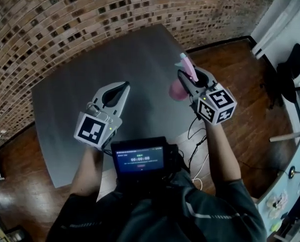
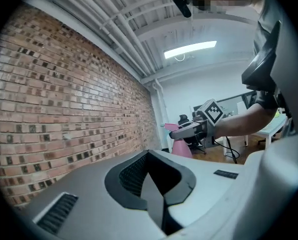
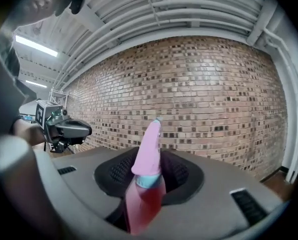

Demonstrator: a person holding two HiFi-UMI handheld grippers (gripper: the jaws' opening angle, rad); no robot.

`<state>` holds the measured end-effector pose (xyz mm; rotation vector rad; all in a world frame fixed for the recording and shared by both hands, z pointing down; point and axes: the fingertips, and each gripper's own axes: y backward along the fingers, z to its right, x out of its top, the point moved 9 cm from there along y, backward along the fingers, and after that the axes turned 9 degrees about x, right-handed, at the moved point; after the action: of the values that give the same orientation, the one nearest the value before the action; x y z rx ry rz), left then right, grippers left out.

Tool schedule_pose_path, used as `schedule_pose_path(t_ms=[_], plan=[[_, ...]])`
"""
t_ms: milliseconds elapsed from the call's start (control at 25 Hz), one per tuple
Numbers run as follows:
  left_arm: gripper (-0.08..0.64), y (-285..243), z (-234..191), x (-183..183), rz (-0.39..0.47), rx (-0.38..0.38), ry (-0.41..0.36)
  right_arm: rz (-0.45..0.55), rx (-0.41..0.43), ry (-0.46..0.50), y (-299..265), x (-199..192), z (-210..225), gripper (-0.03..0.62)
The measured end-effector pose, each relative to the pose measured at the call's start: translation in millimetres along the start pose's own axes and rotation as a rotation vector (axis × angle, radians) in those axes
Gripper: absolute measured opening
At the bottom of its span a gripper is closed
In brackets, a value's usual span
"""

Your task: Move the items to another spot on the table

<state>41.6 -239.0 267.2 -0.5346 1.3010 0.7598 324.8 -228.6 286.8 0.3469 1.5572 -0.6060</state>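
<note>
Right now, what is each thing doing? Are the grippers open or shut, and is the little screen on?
Left gripper: shut, nothing in it, held over the table.
Right gripper: shut on the pink bottle.
Pink bottle: upright in the right gripper, pink top on.
Screen: switched on, showing a timer.

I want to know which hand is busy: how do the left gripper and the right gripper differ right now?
The left gripper's jaws are together with nothing between them, while the right gripper's jaws clamp a pink item. The left gripper is over the near middle of the table; the right gripper is by the table's right edge. Both are grey and held over the table.
</note>
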Motion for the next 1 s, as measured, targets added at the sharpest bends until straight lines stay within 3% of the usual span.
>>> schedule_pose_path(t_ms=[360,520,720,1000], plan=[[-0.003,-47,-58,-31,-0.043,0.151,0.062,-0.011,0.127,-0.003,-104,-9,68,0.137],[-0.003,-78,-72,-49,-0.063,0.161,0.070,-0.029,0.181,-0.028,-153,-31,101,0.137],[-0.003,-110,-95,-87,-0.136,0.239,0.075,-0.058,0.233,-0.025,-208,-64,139,0.137],[-0.003,-149,-107,-140,-0.216,0.216,0.070,-0.055,0.262,-0.029,-252,-108,171,0.137]])
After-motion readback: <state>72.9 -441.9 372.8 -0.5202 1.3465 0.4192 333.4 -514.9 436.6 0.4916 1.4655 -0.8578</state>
